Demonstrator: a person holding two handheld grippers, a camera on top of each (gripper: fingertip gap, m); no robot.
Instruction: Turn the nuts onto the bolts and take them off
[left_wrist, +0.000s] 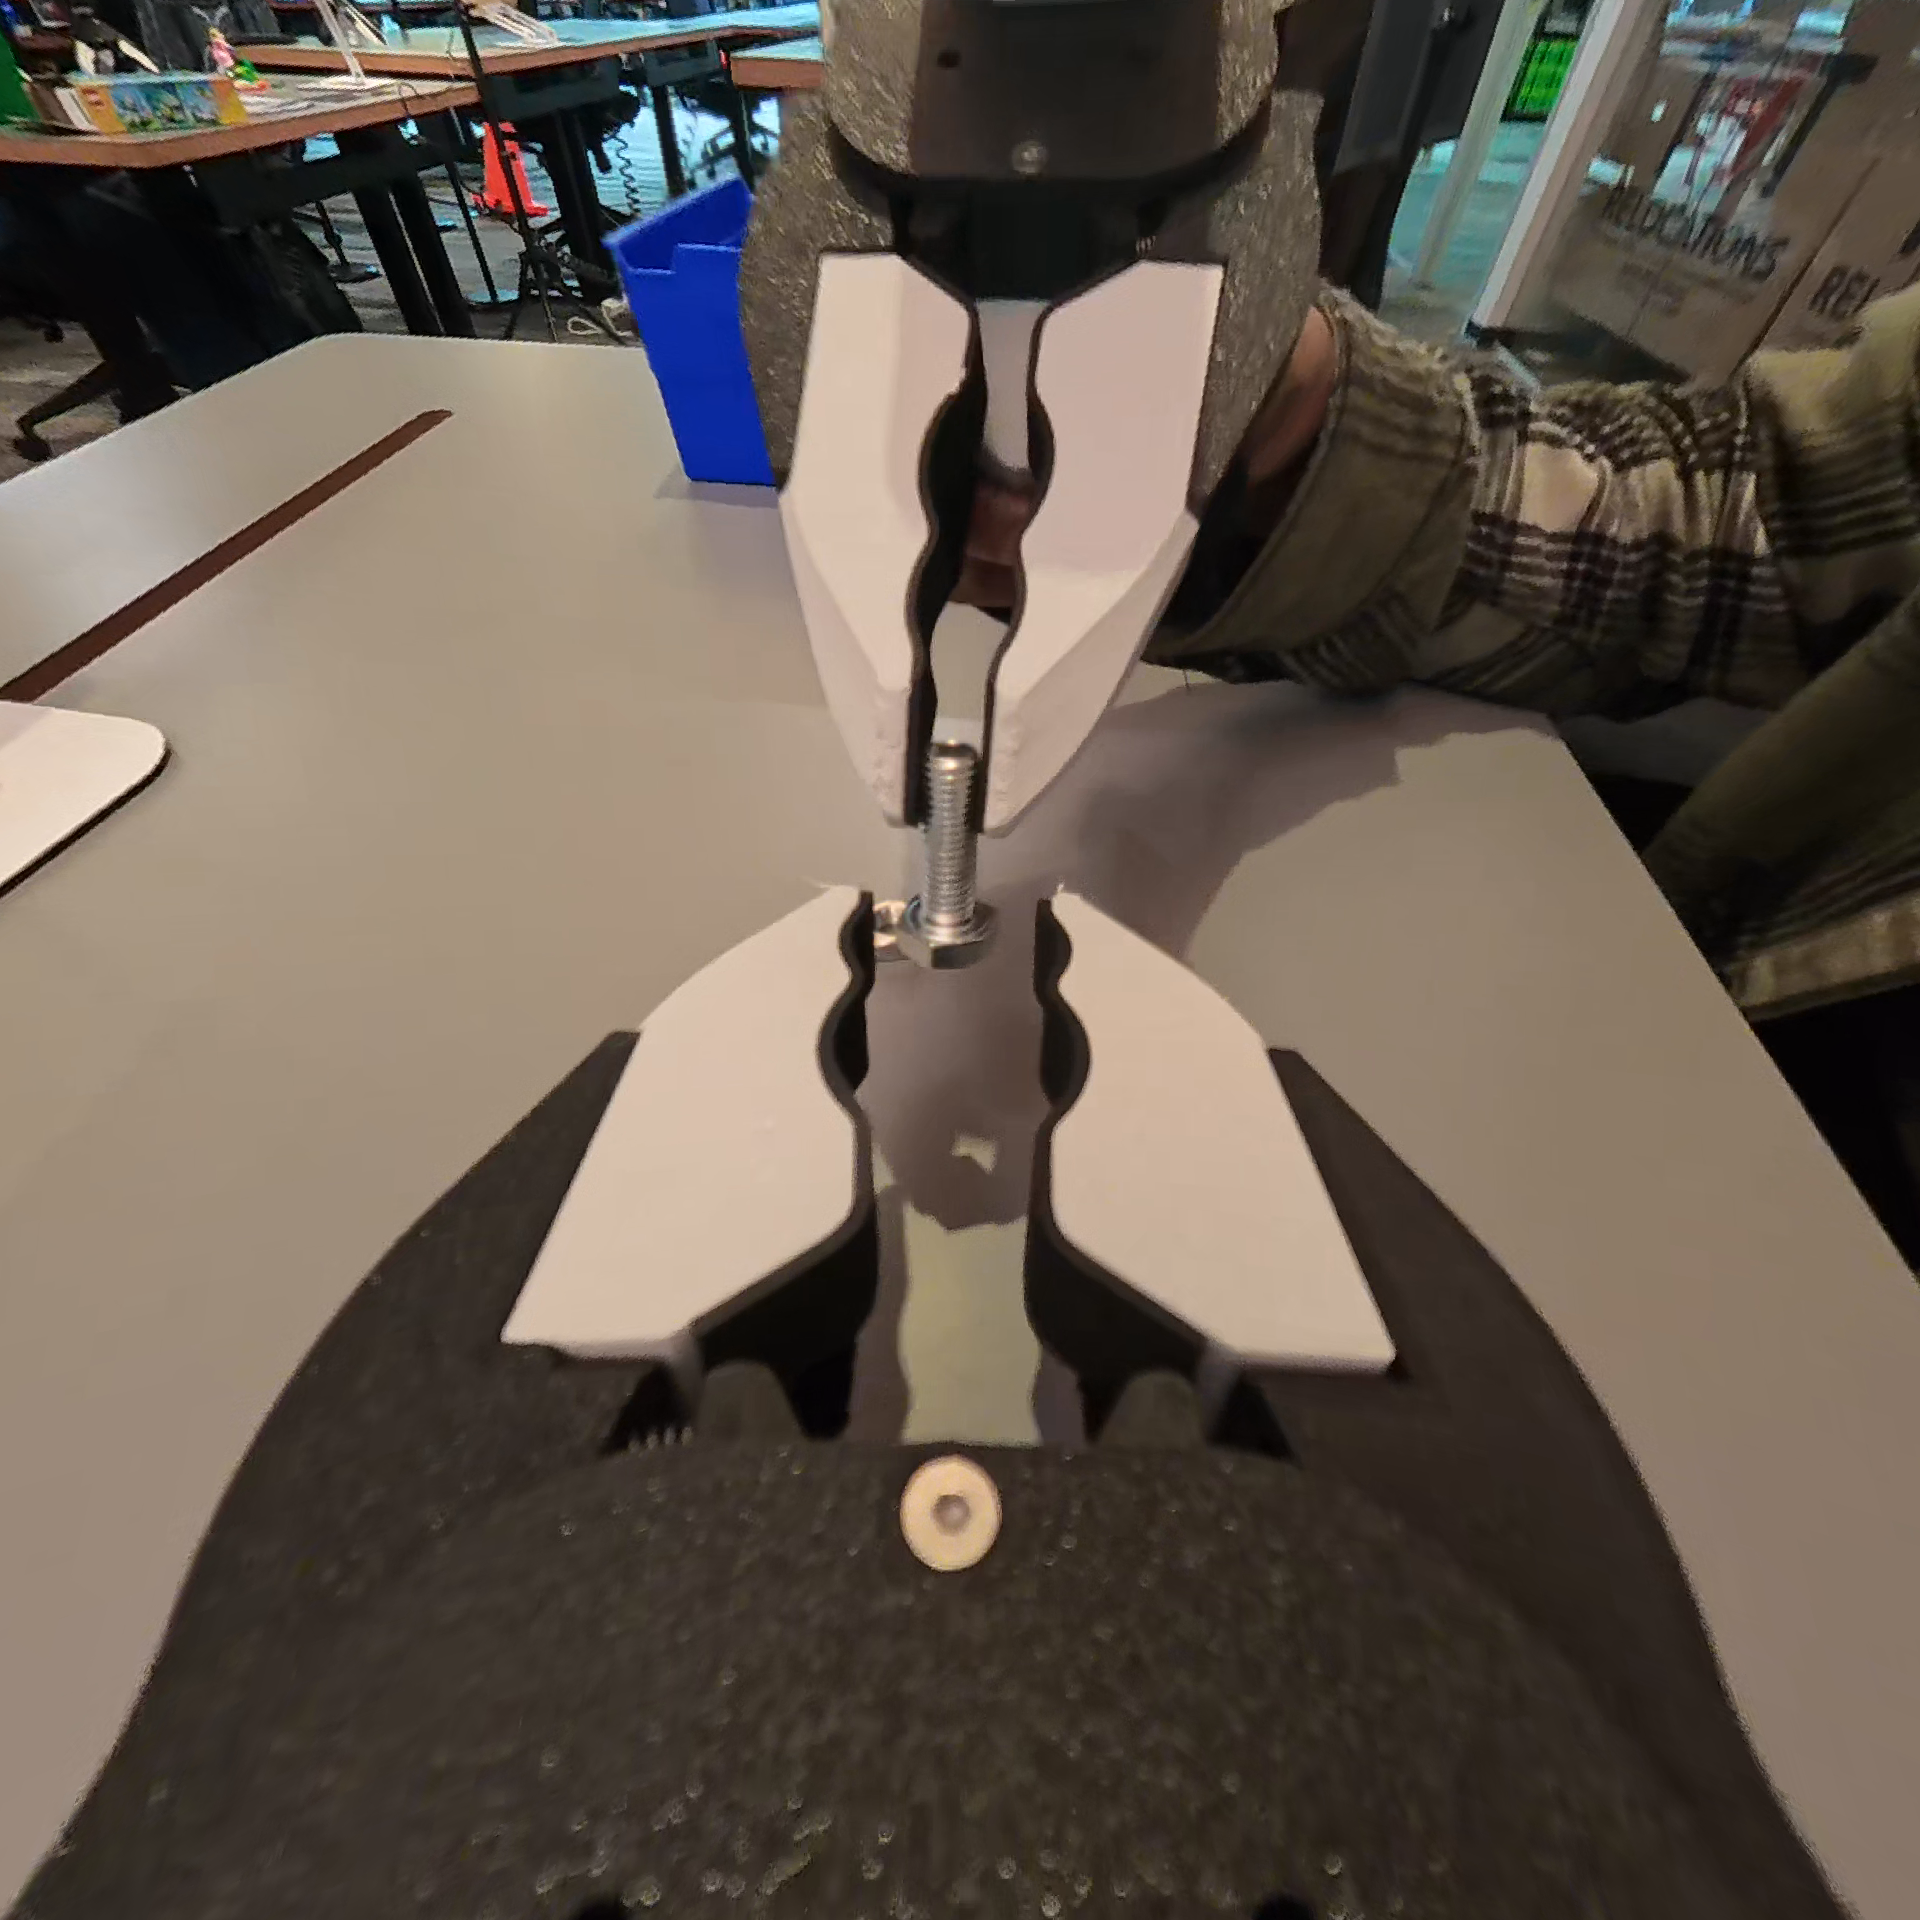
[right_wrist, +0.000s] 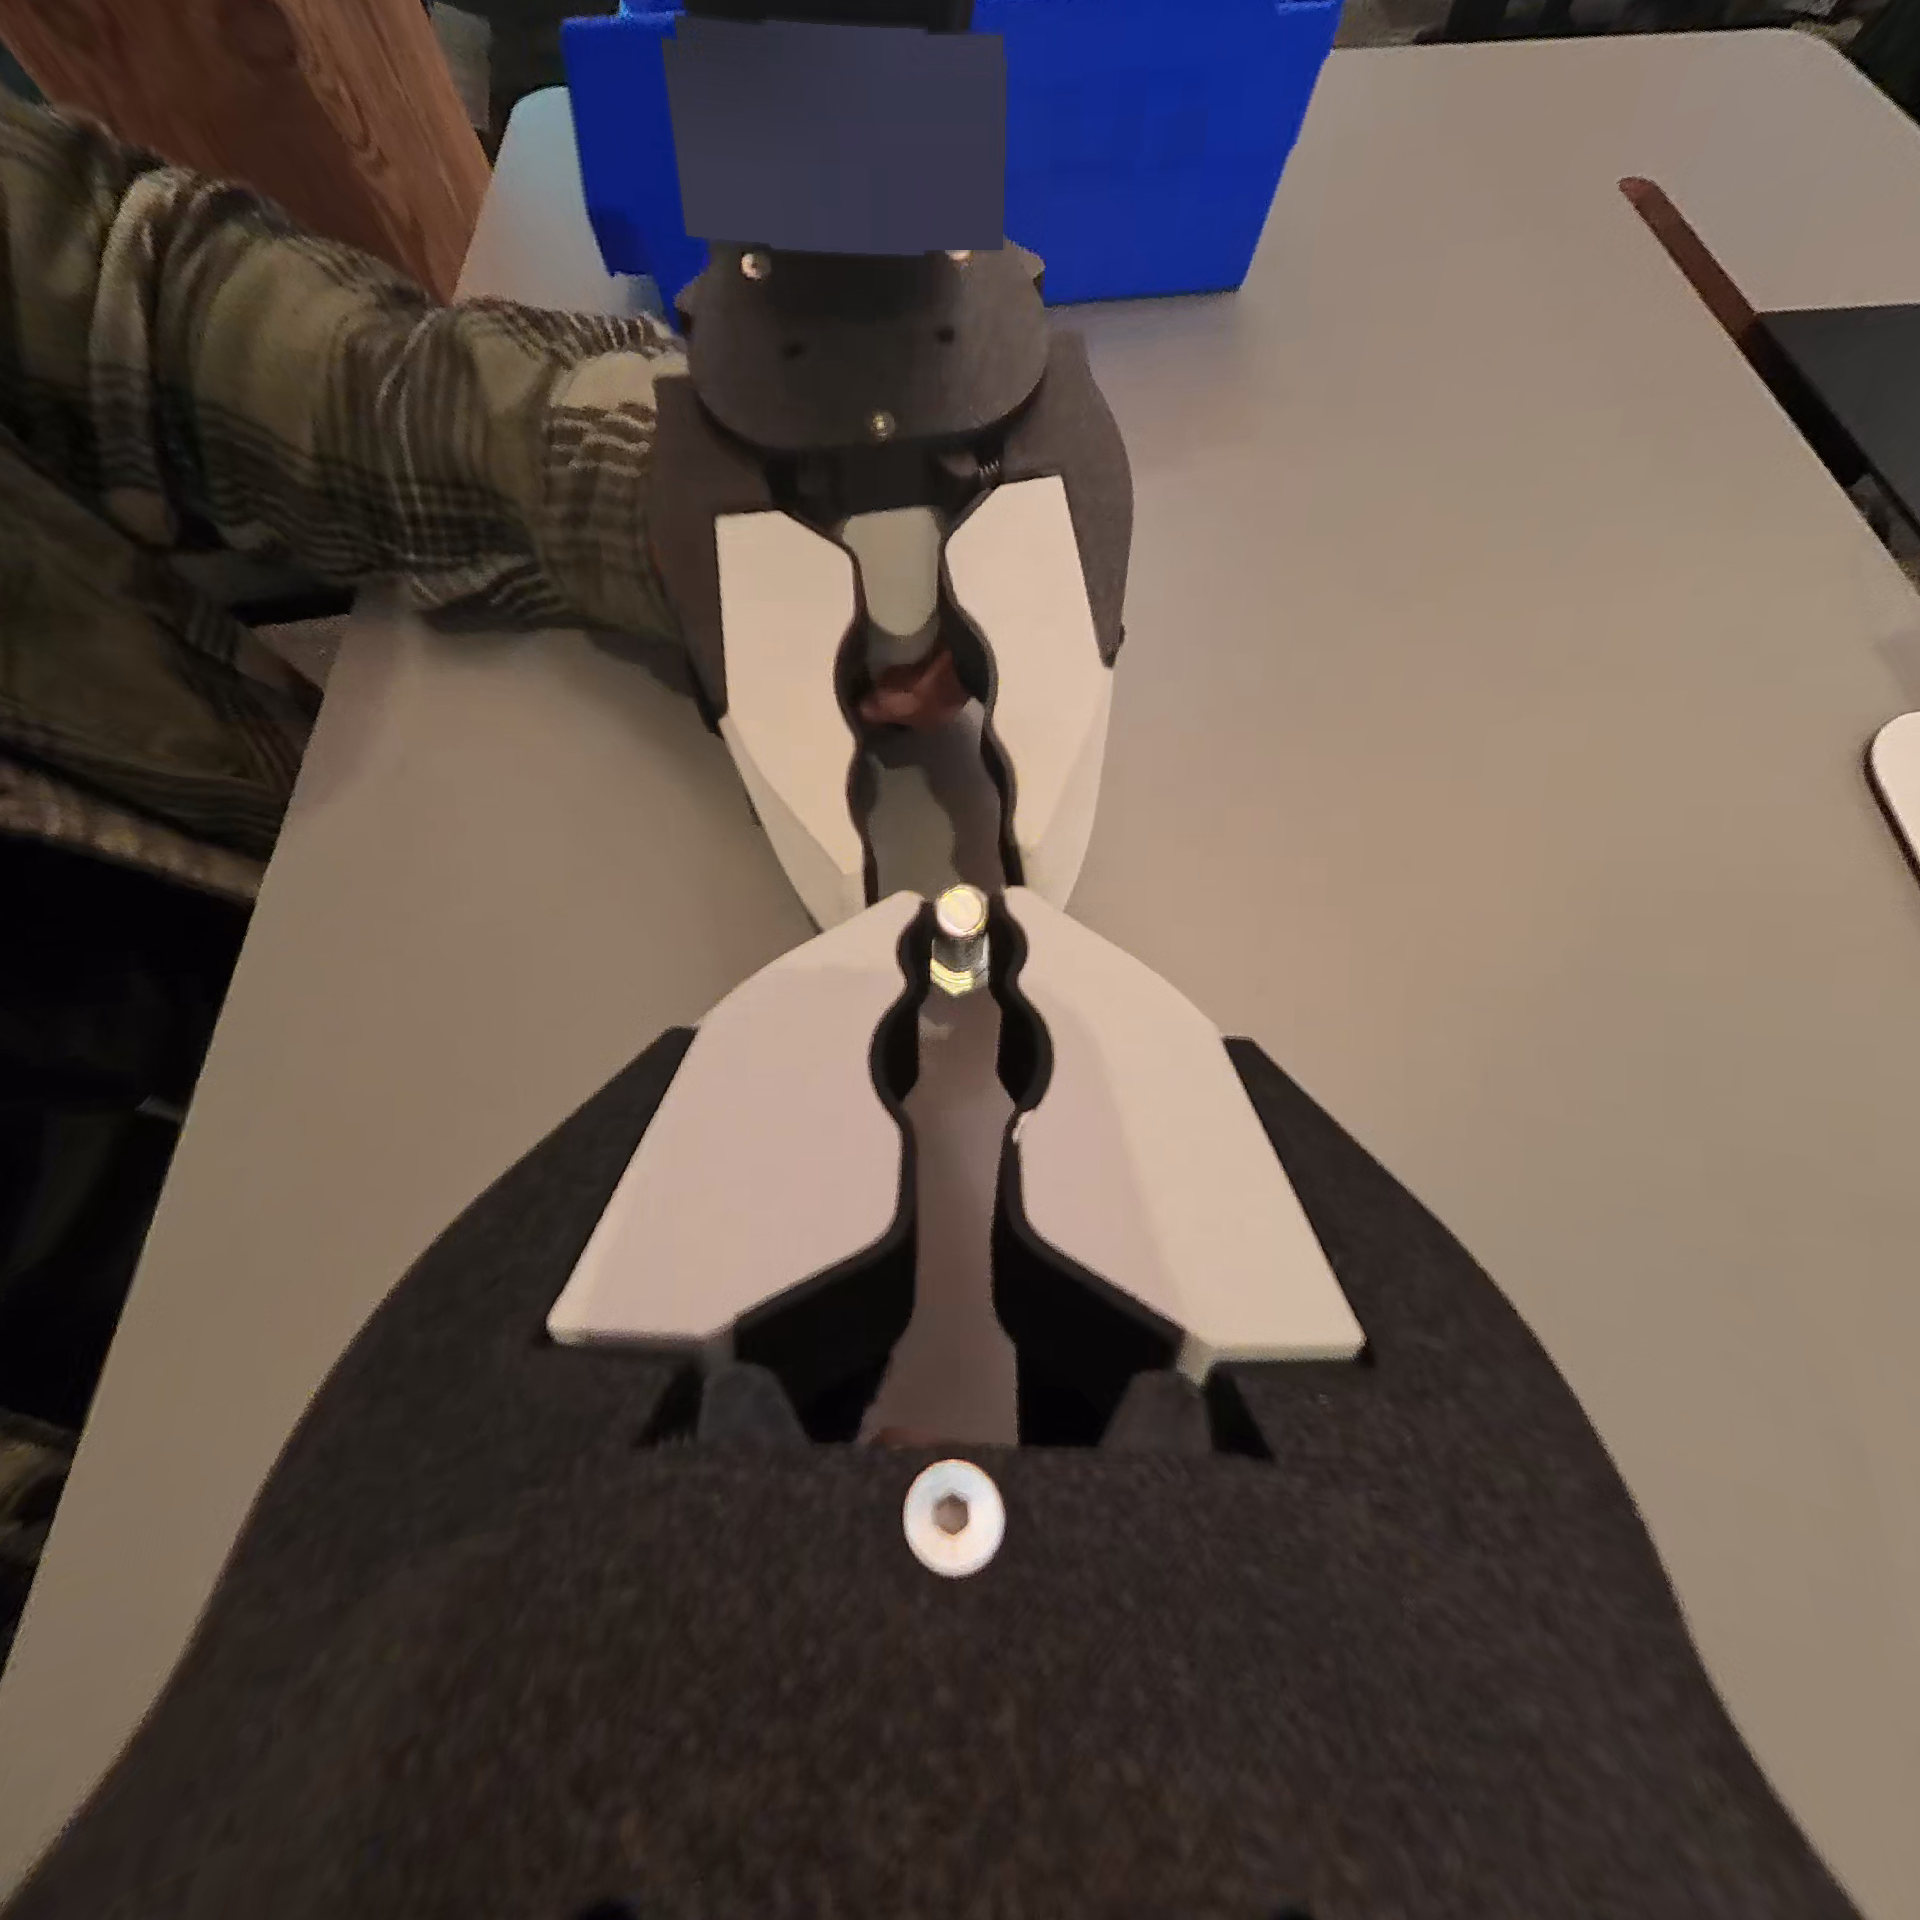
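A silver bolt (left_wrist: 951, 821) points from my right gripper (left_wrist: 948, 821) toward my left gripper (left_wrist: 956, 904), above the grey table (left_wrist: 416, 831). My right gripper comes in from the far side and is shut on the bolt's shank. A silver hex nut (left_wrist: 940, 940) sits on the bolt's near end, between my left fingertips. My left jaws stand wider than the nut, which is close to the left finger (left_wrist: 748, 1091). In the right wrist view the bolt (right_wrist: 956, 940) is pinched between my right gripper's (right_wrist: 958, 925) tips, and the left gripper (right_wrist: 940, 883) faces it.
A blue bin (left_wrist: 691, 343) stands on the table behind the grippers and also shows in the right wrist view (right_wrist: 1143, 156). A person's plaid sleeve (left_wrist: 1507, 540) lies along the table edge. A white board (left_wrist: 62, 779) lies at the left. A dark flat object (right_wrist: 1849, 384) lies at the right. Left and right tips are no more than a few centimetres apart.
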